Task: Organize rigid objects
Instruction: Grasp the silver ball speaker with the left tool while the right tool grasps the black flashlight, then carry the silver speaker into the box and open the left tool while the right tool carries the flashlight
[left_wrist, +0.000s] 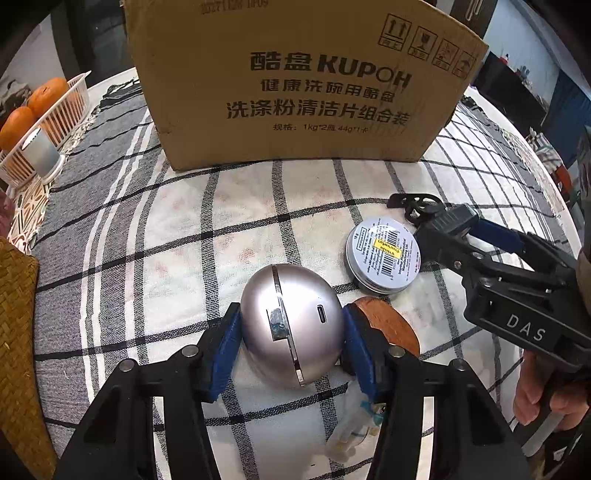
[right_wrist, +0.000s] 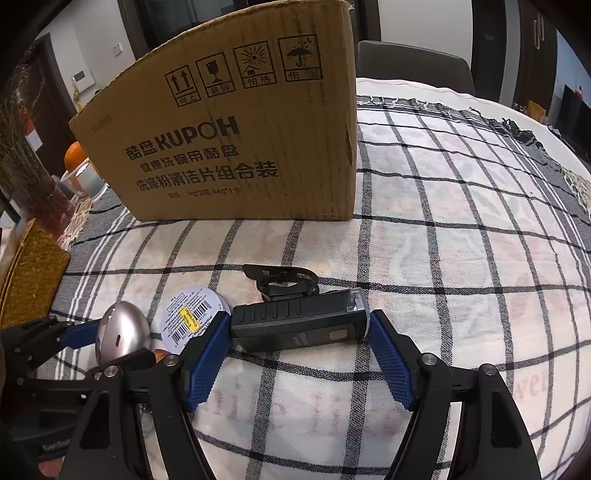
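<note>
Left hand-held gripper (left_wrist: 291, 328): blue pads set on both sides of the silver egg-shaped metal case (left_wrist: 291, 325), seemingly touching it; grasping it by the look of things, though firmness of grip not clear.
Right hand-held gripper (right_wrist: 299, 332): blue pads bracketing the black rectangular bike light (right_wrist: 299, 325) end to end, left pad at its tail, right pad at its lens end; apparently closing on it, contact on both ends likely but not certain.
Silver case position: low over or resting on the checked cloth of the worktop (left_wrist: 184, 229); lift not confirmed.
Bike light position: lying flat on the cloth, black strap mount (right_wrist: 282, 280) just behind it.
Round white tin with barcode label (left_wrist: 384, 254): on the cloth between the 2 gripped items, untouched.
Brown round disc (left_wrist: 391, 325): partly hidden behind the left gripper's right pad, still on the cloth.
Brown cardboard box (left_wrist: 295, 81): upright at the back, well apart from the items; inside not visible, likely the destination.
Done: nothing visibly stowed.
Left: at least 4 items still on the cloth, 2 of them under grasp.
</note>
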